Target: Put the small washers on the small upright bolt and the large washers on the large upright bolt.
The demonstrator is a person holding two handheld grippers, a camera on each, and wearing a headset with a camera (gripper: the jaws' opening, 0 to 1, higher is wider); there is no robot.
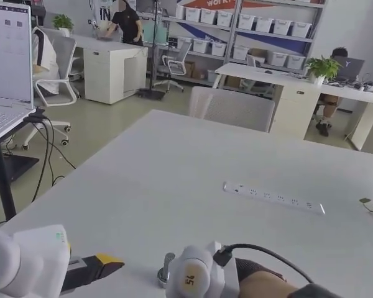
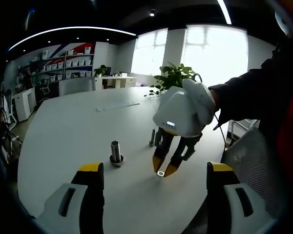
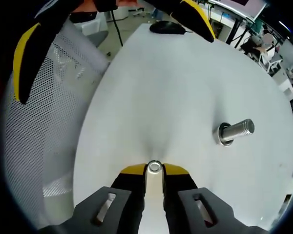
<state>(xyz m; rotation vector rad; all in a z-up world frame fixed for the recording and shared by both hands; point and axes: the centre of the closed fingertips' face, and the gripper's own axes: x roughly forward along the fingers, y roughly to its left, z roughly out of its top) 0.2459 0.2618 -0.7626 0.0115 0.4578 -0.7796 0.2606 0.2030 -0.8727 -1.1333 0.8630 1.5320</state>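
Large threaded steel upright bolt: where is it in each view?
Head view: probably the large steel bolt, bottom edge, left of centre.
Left gripper view: bolt left of centre.
Right gripper view: bolt right of centre.
Shared landmark: right gripper pinching a silver washer.
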